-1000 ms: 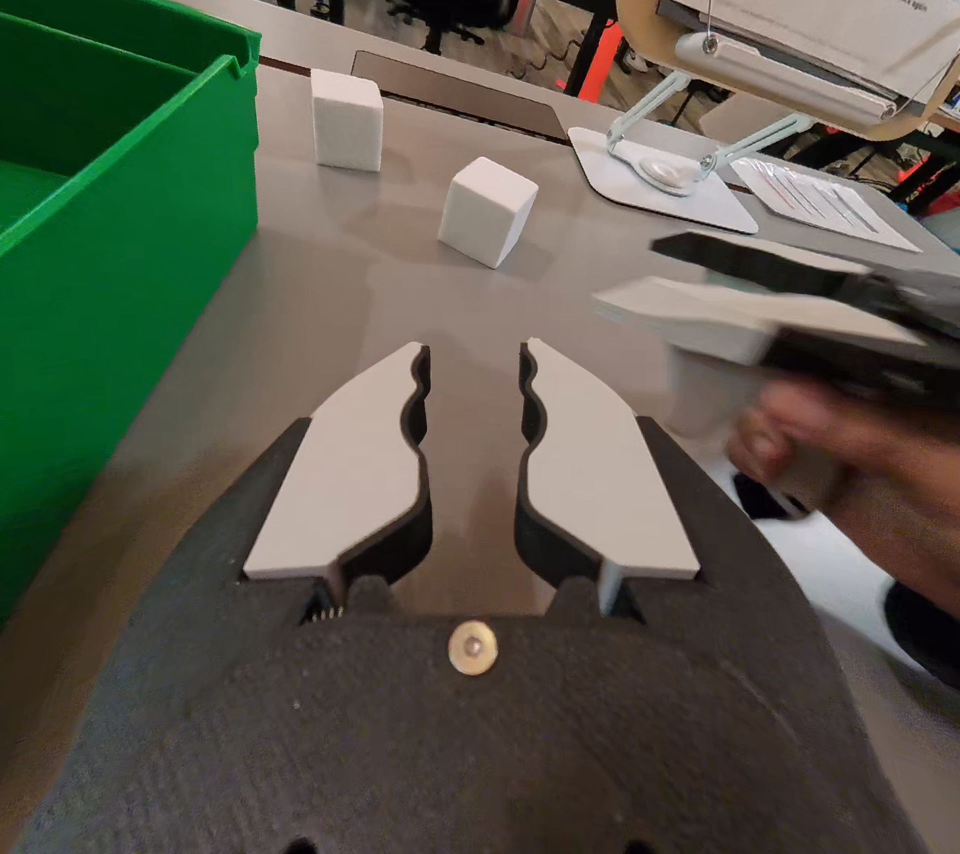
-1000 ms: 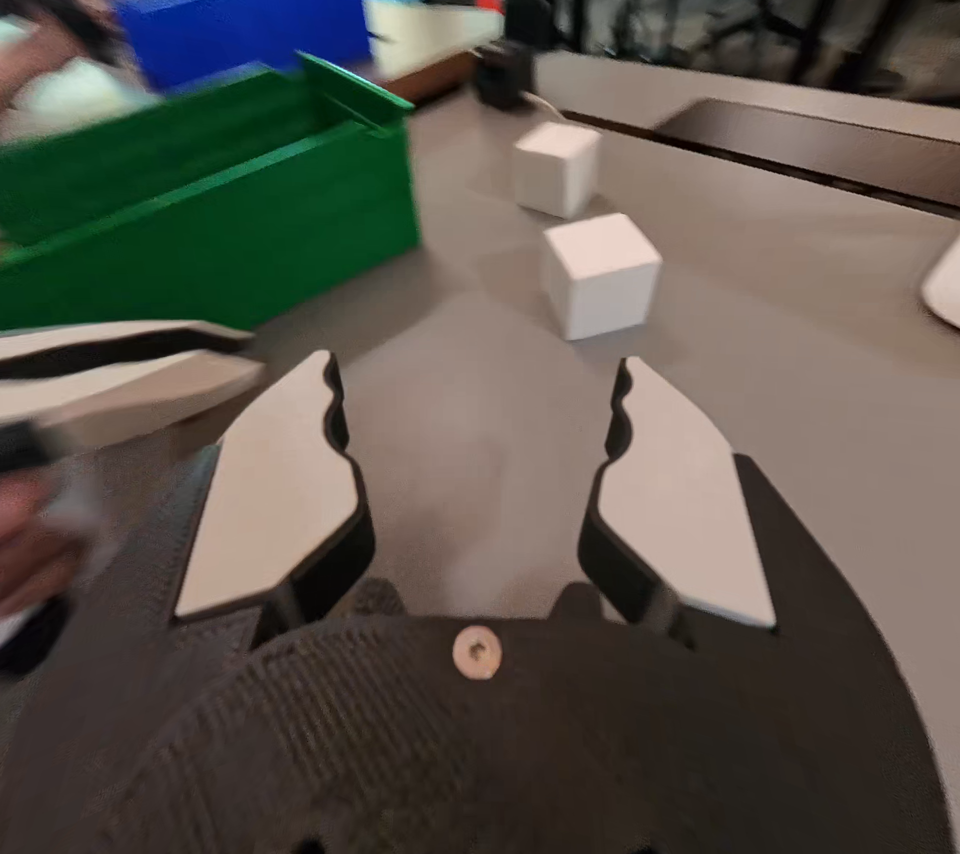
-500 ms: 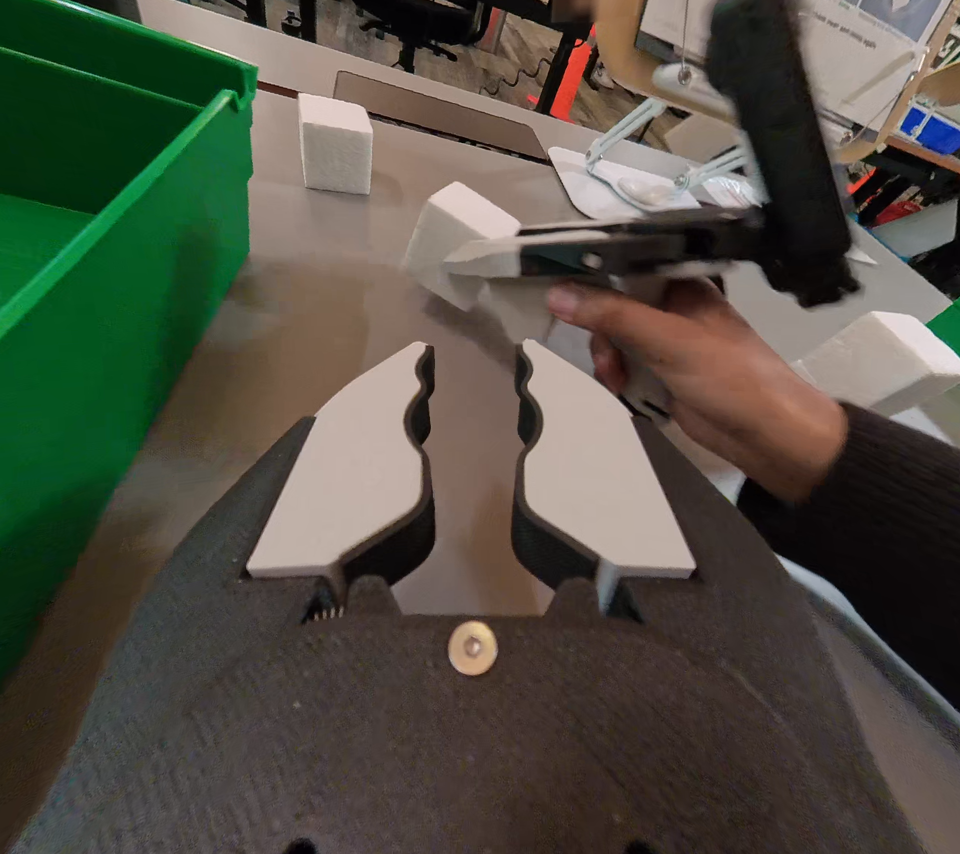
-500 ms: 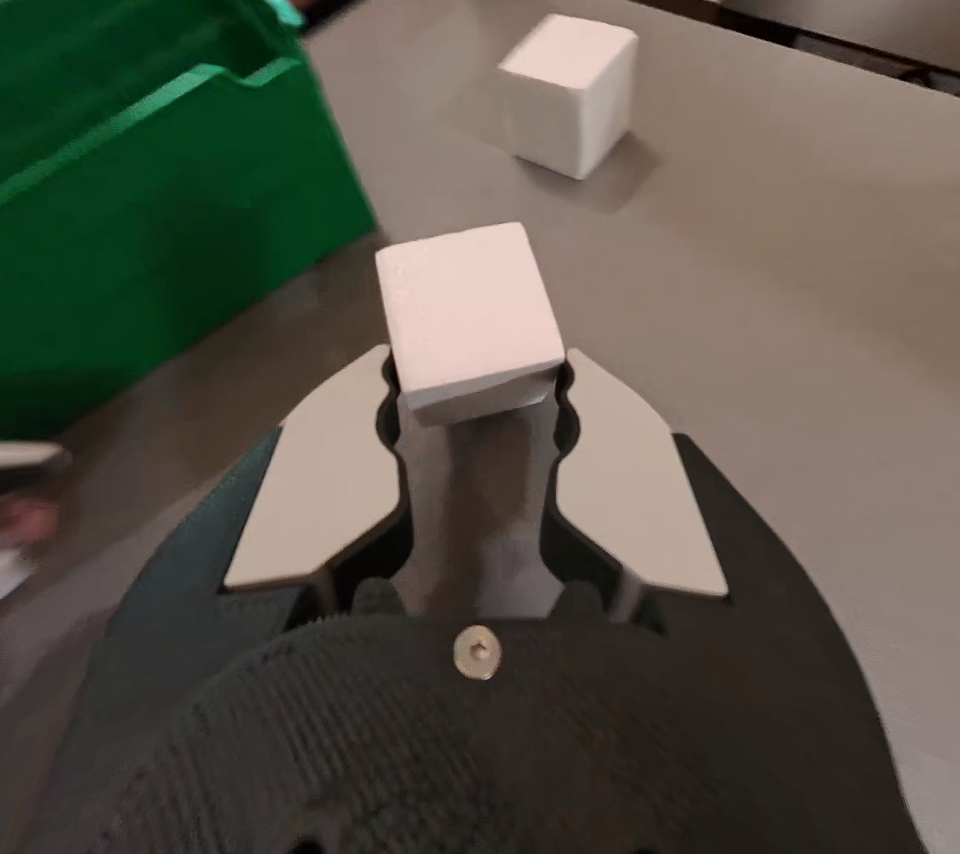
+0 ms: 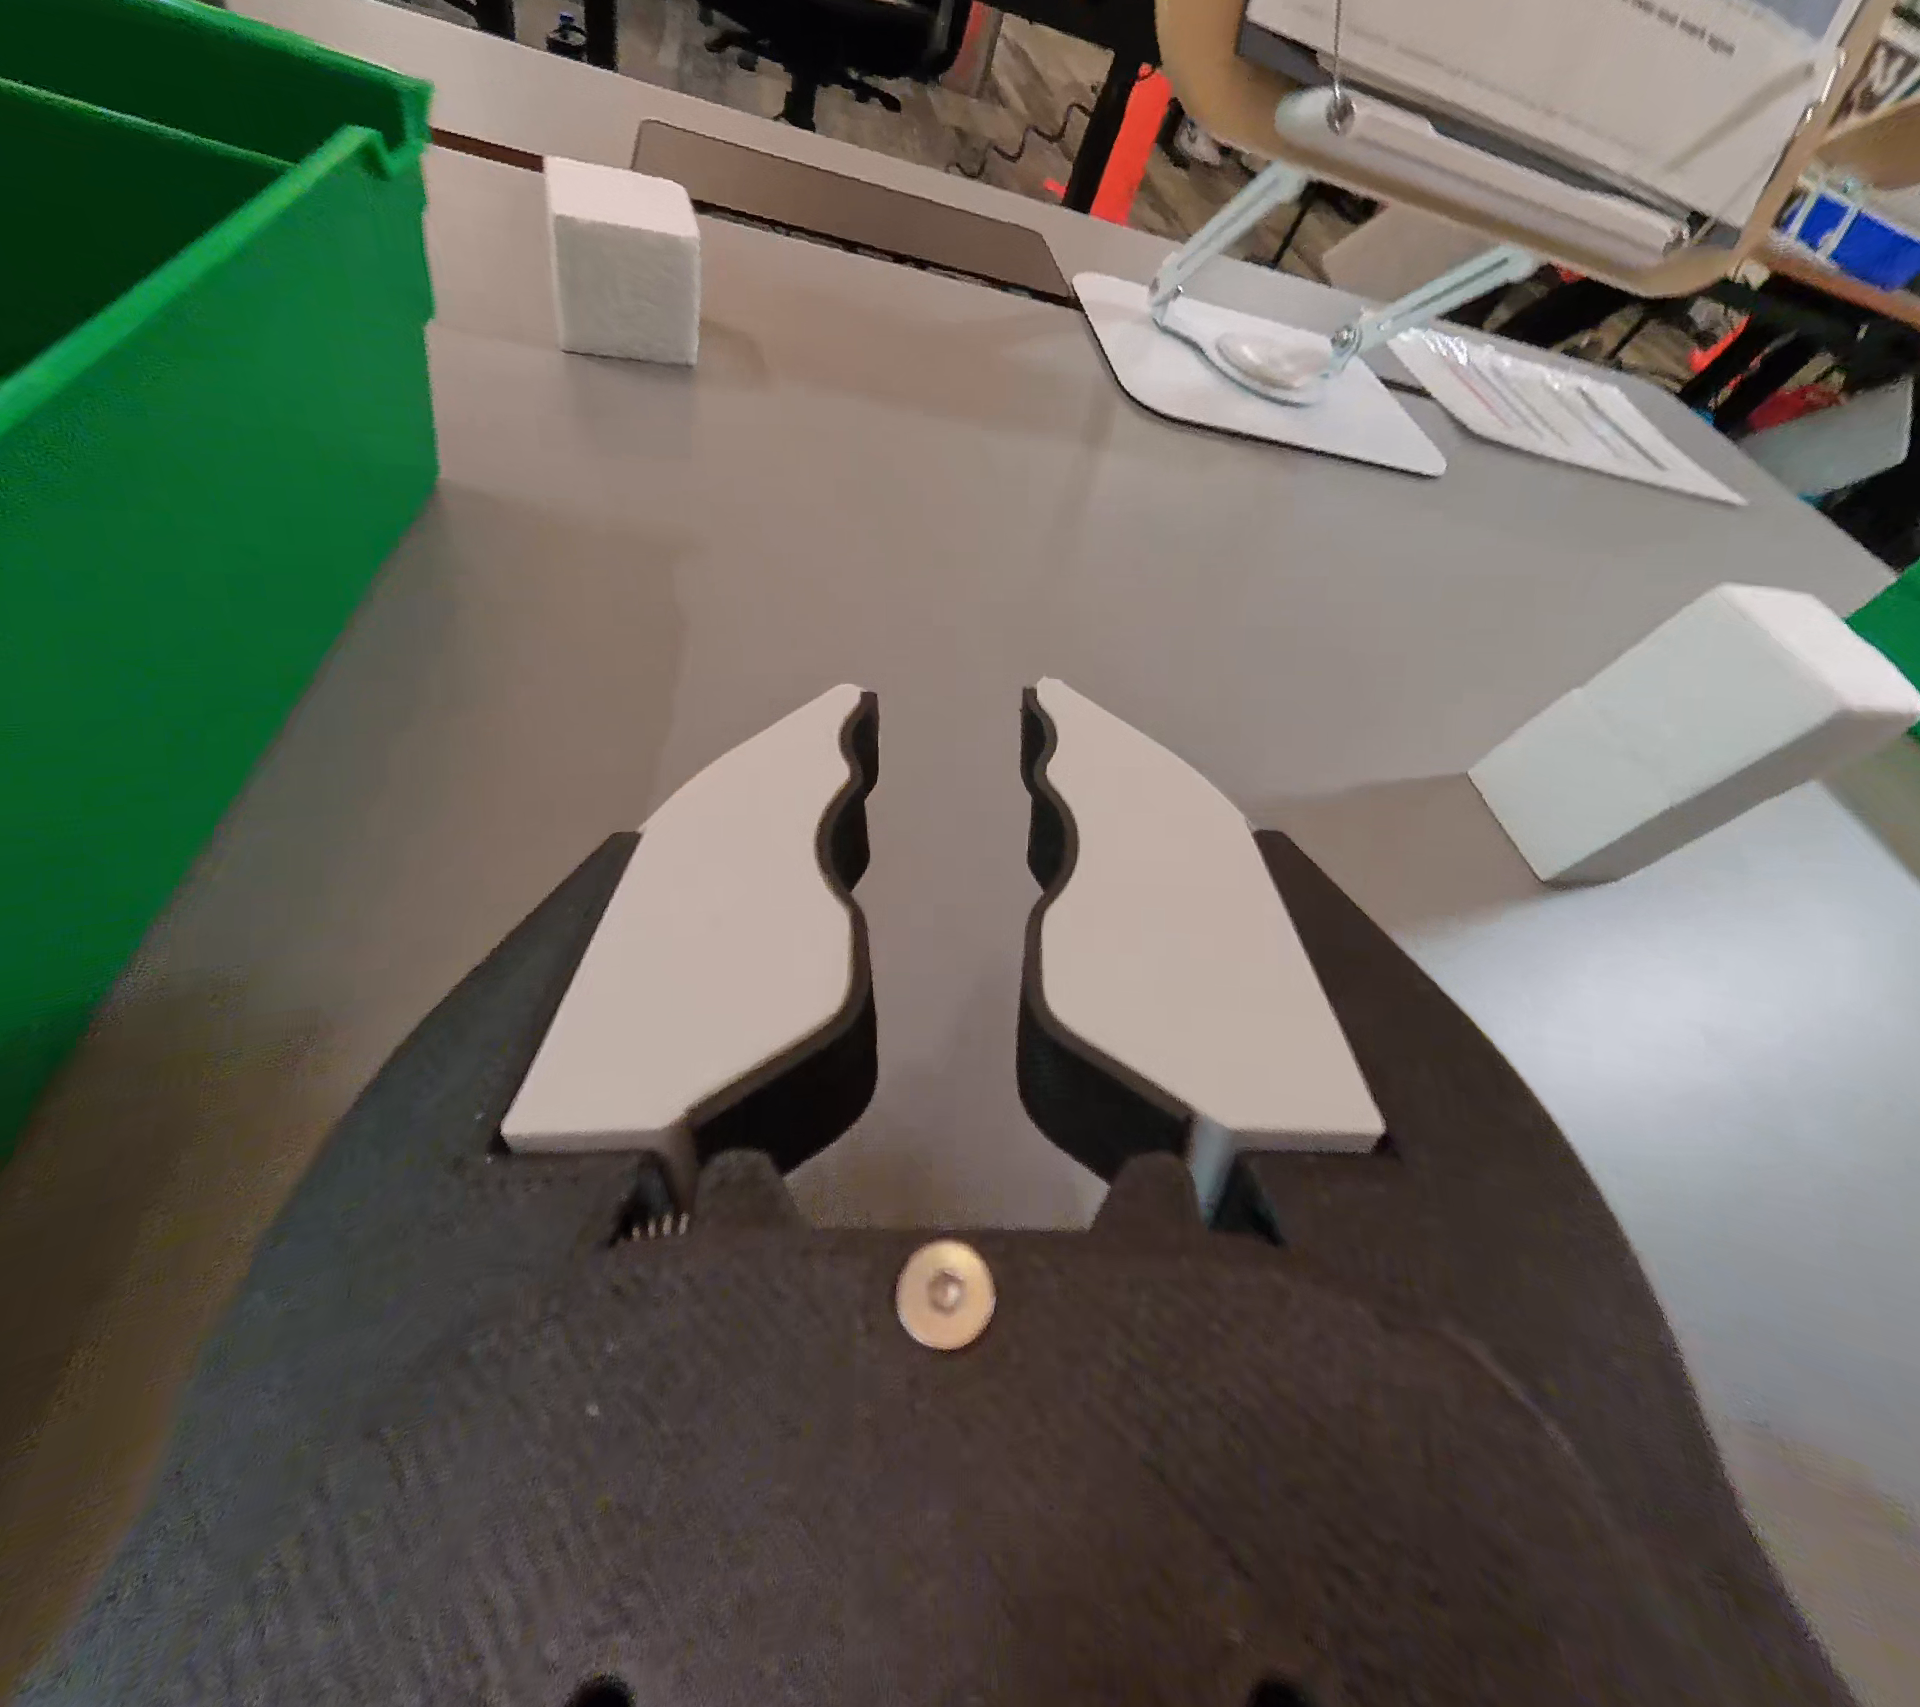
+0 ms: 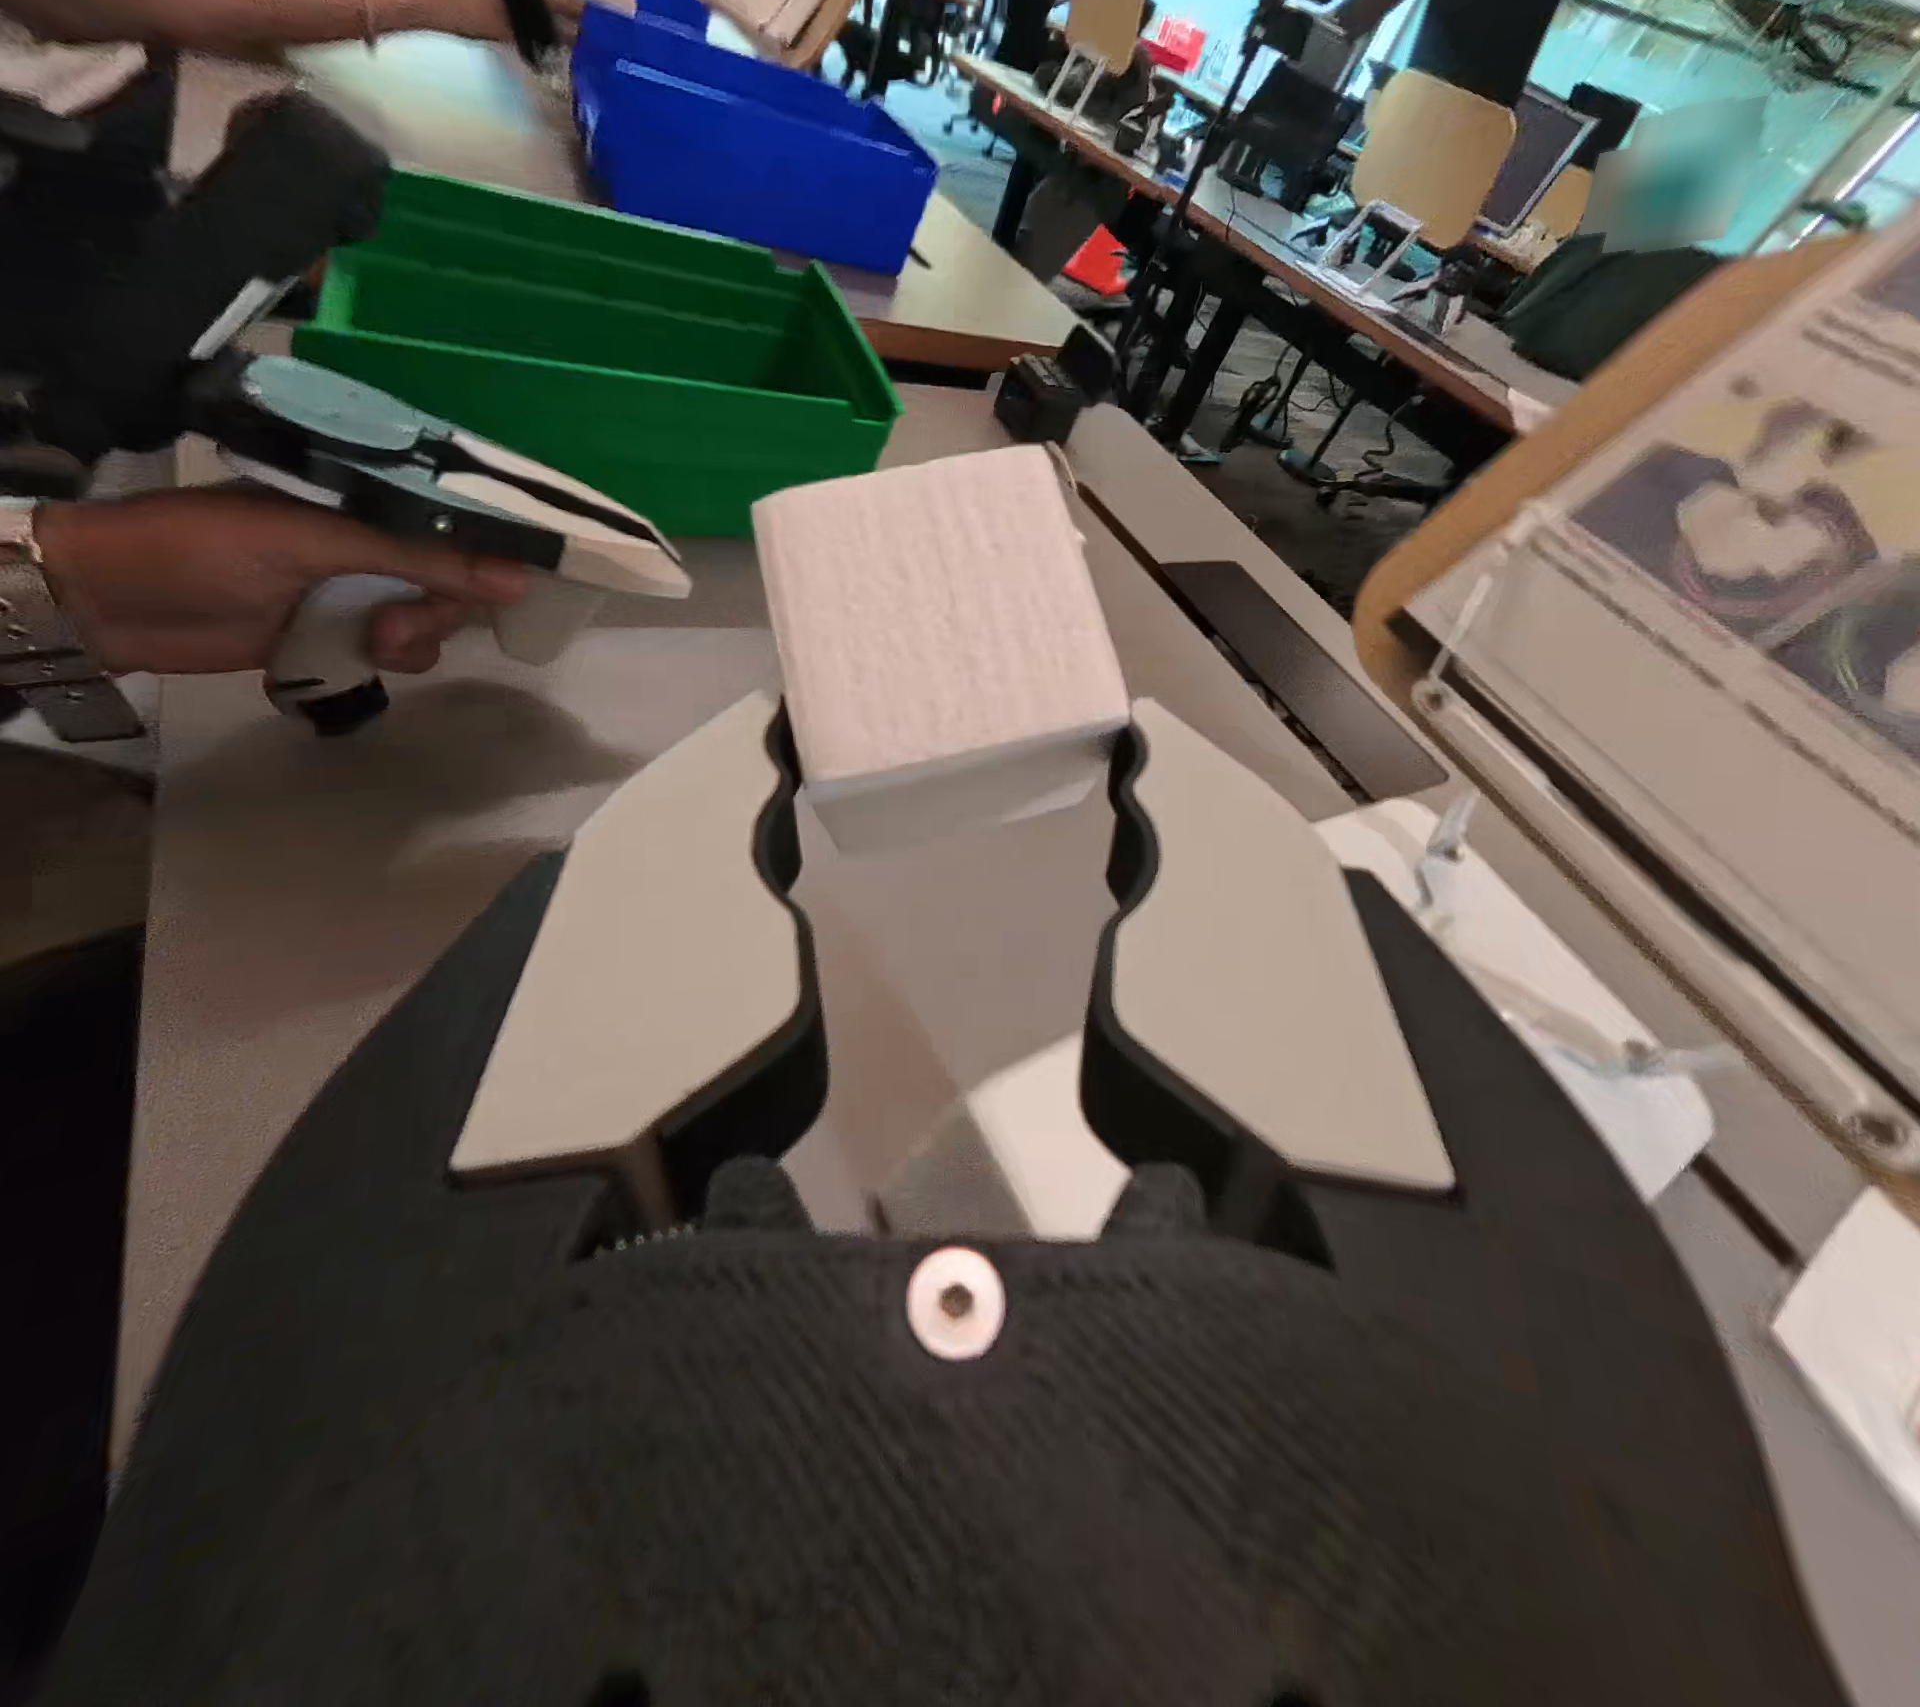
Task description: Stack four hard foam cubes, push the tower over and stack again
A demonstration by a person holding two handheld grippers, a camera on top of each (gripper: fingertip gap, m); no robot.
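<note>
Slippage is your risk: your right tool (image 6: 956,727) pinches the white foam cube (image 6: 925,618) only at its fingertips, lifted clear of the grey desk (image 6: 499,722), so a jolt could drop it. Your left tool (image 5: 948,701) hangs narrowly parted and empty, another foam cube (image 5: 621,260) at 11 o'clock beside the green bin (image 5: 208,452)

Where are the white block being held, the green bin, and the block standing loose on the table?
held white block (image 6: 935,618), right wrist view, top face.
green bin (image 5: 208,566), left wrist view, outer wall.
loose white block (image 5: 623,275), left wrist view, front face.
</note>
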